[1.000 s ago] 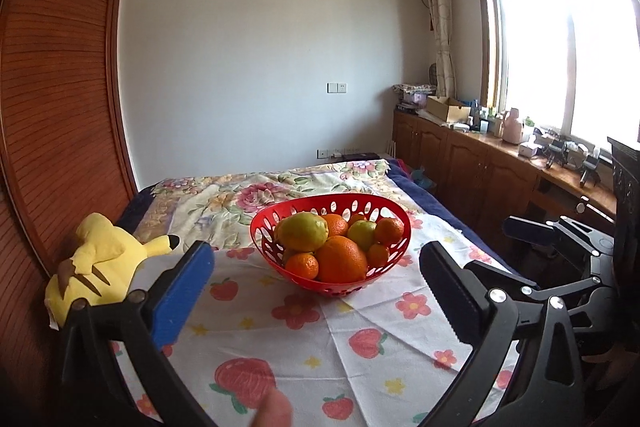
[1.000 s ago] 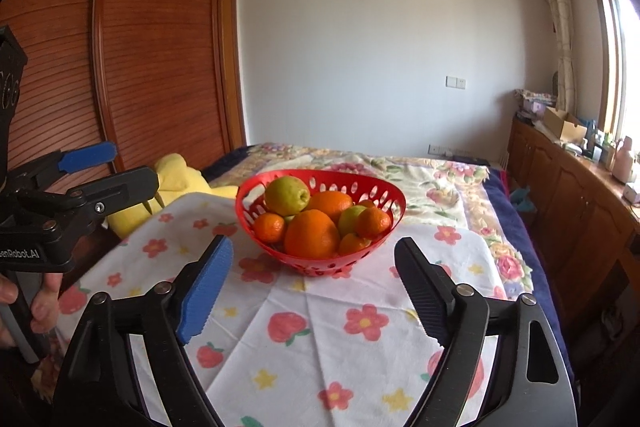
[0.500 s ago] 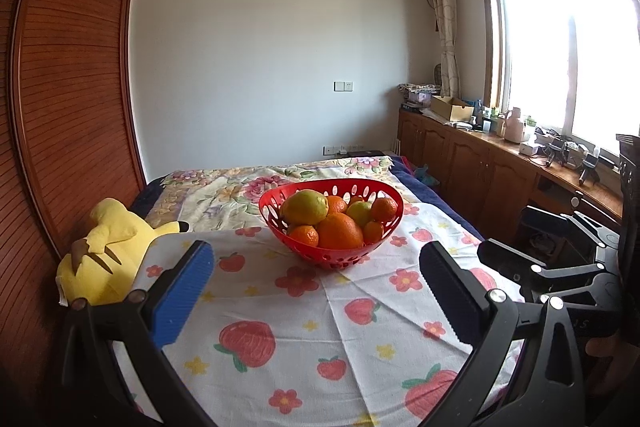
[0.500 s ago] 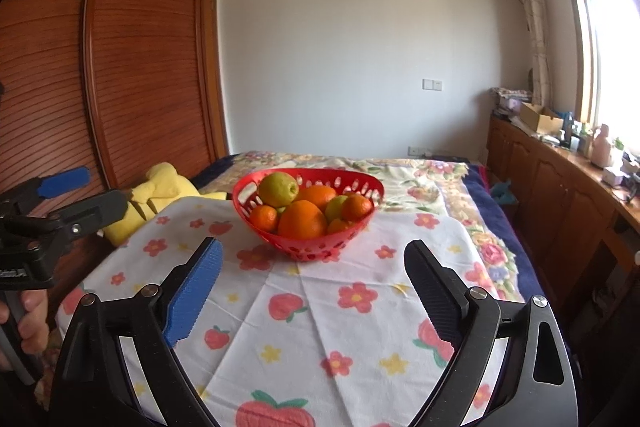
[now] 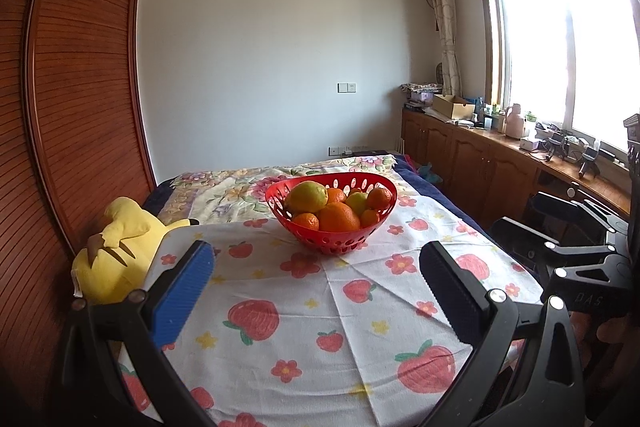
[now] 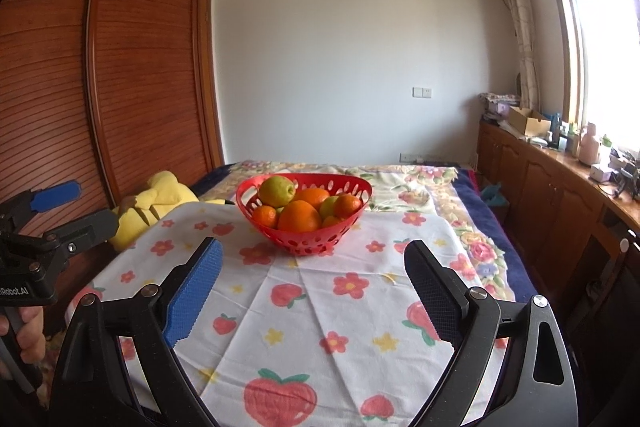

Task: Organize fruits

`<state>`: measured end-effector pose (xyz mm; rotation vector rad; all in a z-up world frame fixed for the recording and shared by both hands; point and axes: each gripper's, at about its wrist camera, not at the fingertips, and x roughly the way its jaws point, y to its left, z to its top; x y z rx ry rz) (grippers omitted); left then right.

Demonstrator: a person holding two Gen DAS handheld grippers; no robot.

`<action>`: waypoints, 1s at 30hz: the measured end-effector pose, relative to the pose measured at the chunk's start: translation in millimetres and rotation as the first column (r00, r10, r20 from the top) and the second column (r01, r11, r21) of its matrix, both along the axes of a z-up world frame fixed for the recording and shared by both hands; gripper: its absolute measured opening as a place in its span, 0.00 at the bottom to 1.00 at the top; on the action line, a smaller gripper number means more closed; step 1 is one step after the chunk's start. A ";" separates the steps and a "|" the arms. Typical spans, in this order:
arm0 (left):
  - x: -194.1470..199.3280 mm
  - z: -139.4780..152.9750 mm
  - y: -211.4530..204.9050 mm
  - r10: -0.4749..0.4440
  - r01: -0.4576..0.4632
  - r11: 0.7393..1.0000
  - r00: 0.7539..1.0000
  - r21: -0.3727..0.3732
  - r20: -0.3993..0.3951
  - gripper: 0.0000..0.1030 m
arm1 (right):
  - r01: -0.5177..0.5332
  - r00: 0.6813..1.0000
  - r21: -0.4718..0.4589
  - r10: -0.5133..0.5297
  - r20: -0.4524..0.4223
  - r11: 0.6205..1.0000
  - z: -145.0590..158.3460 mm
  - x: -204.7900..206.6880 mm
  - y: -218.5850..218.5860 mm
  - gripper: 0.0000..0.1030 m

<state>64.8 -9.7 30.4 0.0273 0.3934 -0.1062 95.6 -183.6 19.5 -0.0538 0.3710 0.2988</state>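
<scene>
A: Where is the fruit at this moment?

B: All of it lies in the red basket (image 5: 332, 245), which stands on the cloth with strawberries and flowers (image 5: 320, 311), toward its far edge. In front is a big orange (image 5: 339, 217), at its left a small mandarin (image 5: 306, 221), and above them a yellow-green fruit (image 5: 308, 196) that sits highest in the heap. More oranges and one green fruit lie behind them.

A: What about the left claw (image 5: 316, 291)?

B: Its jaws stand wide apart and between them is only the cloth. It is well apart from the basket, on the near side.

A: And the right claw (image 6: 312, 289)?

B: The same: the jaws are far apart and hold no fruit. They have just been opening a little more. This claw is also on the near side of the basket and does not touch it.

A: Do the two claws see one another?

B: Yes. In the right wrist view the left claw (image 6: 72, 205) shows at the left edge, with a hand (image 6: 22, 333) on its handle.

A: What else is near?

B: A yellow plush toy (image 5: 116, 251) lies just beside the left edge of the cloth, near the wooden wardrobe (image 5: 76, 107).
</scene>
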 end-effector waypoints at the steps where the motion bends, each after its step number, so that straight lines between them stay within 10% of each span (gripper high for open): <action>1: -1.5 -0.4 0.0 0.003 -0.003 1.000 1.000 0.003 0.002 1.00 | -0.001 1.000 0.003 0.001 0.001 1.000 0.0 -1.1 -1.0 0.91; 30: -13.9 -14.3 11.6 0.028 -0.028 1.000 0.999 0.003 -0.025 1.00 | 0.024 1.000 0.006 -0.024 -0.002 1.000 -6.8 -14.6 -7.5 0.91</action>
